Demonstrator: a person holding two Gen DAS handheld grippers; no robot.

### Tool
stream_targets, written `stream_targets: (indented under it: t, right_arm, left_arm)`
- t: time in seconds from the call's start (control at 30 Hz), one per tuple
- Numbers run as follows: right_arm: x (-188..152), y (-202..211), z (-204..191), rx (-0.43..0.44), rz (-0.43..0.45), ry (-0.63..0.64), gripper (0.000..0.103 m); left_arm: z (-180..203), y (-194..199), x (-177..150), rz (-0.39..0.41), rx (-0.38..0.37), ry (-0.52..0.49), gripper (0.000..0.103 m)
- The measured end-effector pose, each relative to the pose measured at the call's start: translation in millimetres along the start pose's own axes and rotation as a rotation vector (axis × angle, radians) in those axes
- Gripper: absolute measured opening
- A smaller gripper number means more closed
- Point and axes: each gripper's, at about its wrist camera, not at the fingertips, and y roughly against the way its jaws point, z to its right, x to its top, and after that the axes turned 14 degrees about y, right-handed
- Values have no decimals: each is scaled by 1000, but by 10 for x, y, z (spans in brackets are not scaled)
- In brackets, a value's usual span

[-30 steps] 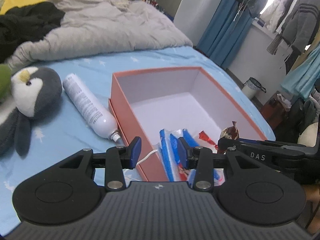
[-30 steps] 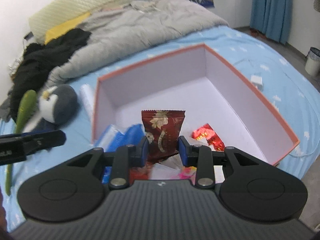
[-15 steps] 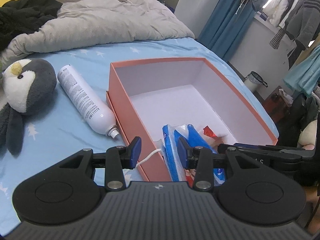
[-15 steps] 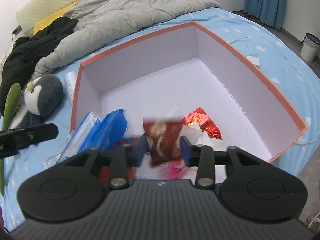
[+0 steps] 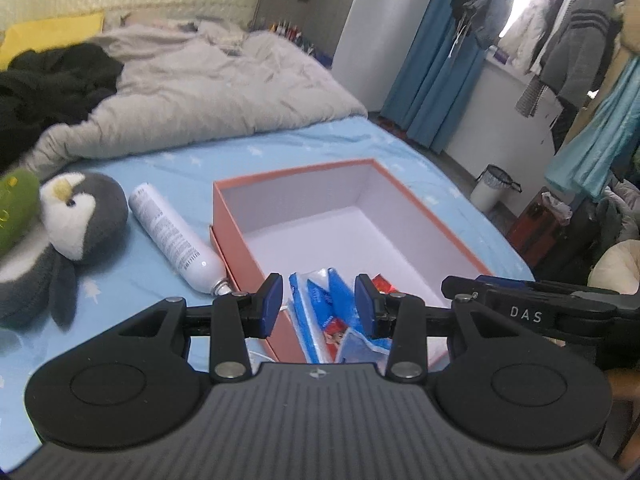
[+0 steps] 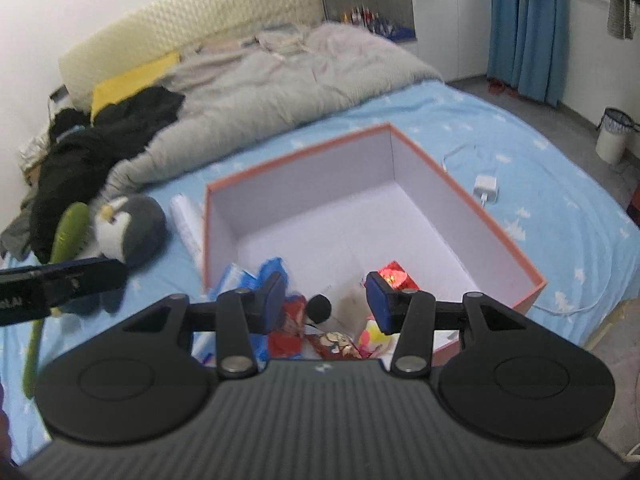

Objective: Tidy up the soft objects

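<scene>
An orange box (image 5: 236, 220) with a white inside stands open on the blue bed sheet. Blue packets (image 5: 320, 300) lie in its near corner. My left gripper (image 5: 319, 306) hovers open above them, with nothing between its pads. My right gripper (image 6: 327, 302) is open over the box's (image 6: 500, 236) near end; below it lie a dark red snack packet (image 6: 336, 342) and a shiny red wrapper (image 6: 394, 274). Left of the box are a white spray bottle (image 5: 172, 236), a grey penguin plush (image 5: 80, 216) and a green plush (image 5: 16, 204).
A grey duvet (image 5: 200, 92) and black clothes (image 5: 48, 84) cover the far half of the bed. A white charger with its cable (image 6: 486, 188) lies right of the box. Off the bed's right edge are a waste bin (image 5: 492, 188) and hanging clothes (image 5: 580, 48).
My right gripper has opened and the dark red snack packet has dropped into the box. Both grippers have risen and drawn back from the box.
</scene>
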Motion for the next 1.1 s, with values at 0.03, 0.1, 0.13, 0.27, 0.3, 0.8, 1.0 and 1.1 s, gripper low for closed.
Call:
stream_targets:
  t: [0.03,0.1,0.13,0.27,0.3,0.8,1.0,1.1]
  right_arm:
    - [1,77,-12,-1,11,2,48]
    - [-7,244,-51,2,34,0,48]
    - [-12,318,-68,4,42,-1,48]
    - [-51,614,-144,9,72,2,48]
    - [-65,688,-162,8,81,5,48]
    - [-531,1357,-429,35,130,26,48]
    - [-690,1552,-454,17,139,22,48]
    - [-741,1593,-456,11,147,11,48]
  left_arm:
    - [19,81,-10,8,-3,-1,45]
    - [50,252,-48,24,-12,-3,45]
    - [66,334,-68,28,-17,-6,45]
    - [120,655,-165,54,-32,-13,45]
    - [131,724,-194,57,-39,-11,45]
    - [285,1399,-756,82,-49,-36,45]
    - [358,1545,-970,86,-48,-66,45]
    - [372,1550,-1035,80,-51,-72,45]
